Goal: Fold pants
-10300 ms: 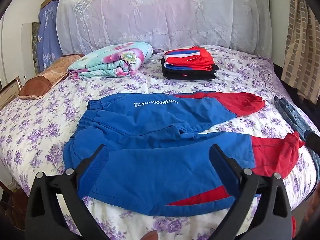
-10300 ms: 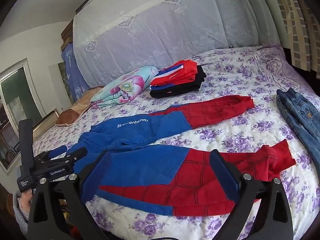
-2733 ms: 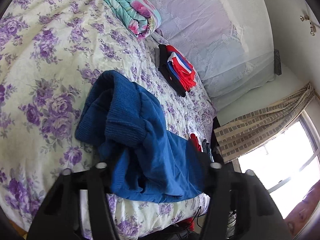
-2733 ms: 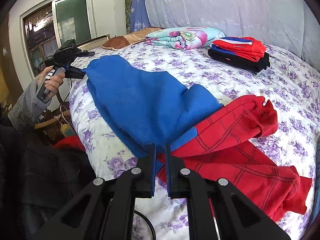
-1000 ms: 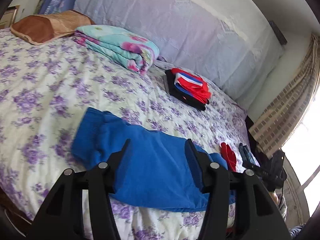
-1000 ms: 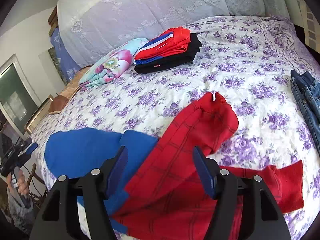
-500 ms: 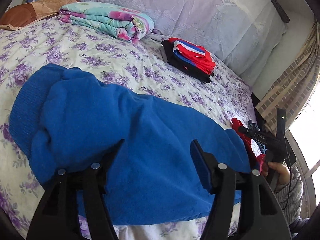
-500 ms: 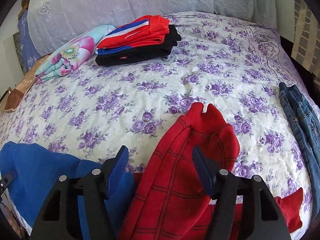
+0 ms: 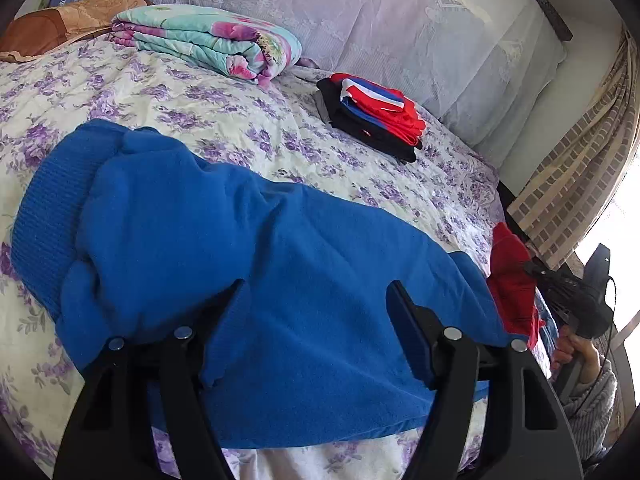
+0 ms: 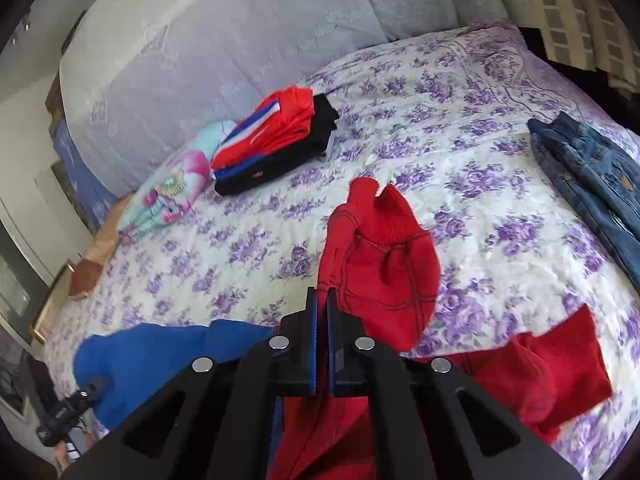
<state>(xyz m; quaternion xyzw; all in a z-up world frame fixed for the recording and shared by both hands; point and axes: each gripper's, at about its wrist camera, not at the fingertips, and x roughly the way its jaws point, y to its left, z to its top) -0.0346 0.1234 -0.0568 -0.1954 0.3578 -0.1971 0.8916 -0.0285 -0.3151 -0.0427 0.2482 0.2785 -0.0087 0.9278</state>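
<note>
**Pants Part-Folded Near Bed's Front Edge**

The blue-and-red knit pants [image 9: 280,280] lie on the purple-flowered bed quilt [image 10: 460,168], near its front edge. Left gripper [image 9: 316,300]: jaws apart over the blue part. Right gripper [image 10: 321,304]: jaws clamped on the red leg. Behind lie a stack of folded red, blue and black clothes [image 9: 376,116], a rolled floral blanket [image 9: 208,44] and denim jeans [image 10: 592,180]. No legible writing.

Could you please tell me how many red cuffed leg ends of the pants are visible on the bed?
2. One red ribbed leg end lies folded up toward the bed's middle; the other red leg end lies flat near the bed's front edge, right of the right claw. Nothing suggests more.
</note>
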